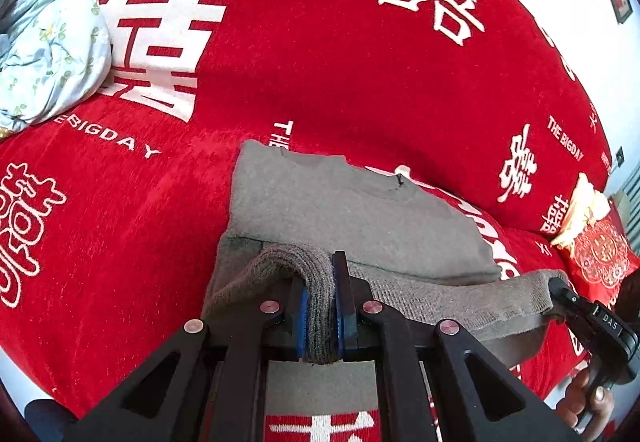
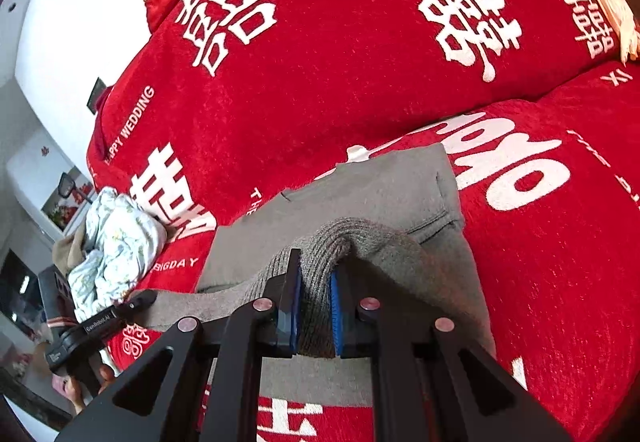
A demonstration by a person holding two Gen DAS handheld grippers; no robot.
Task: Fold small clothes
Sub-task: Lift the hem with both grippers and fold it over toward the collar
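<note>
Both tongs (image 1: 320,306) (image 2: 314,308) on grey sweater (image 1: 360,201) hem

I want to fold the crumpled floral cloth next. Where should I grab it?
Grip the floral cloth at its loose lower edge nearest the grey sweater, coming in low across the red bedspread. It is bunched in a heap, so only that edge offers thin fabric.

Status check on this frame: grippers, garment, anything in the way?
Left gripper and right gripper both shut on grey sweater hem, lifted off red bedspread. Floral bundle off to the side, clear.
</note>
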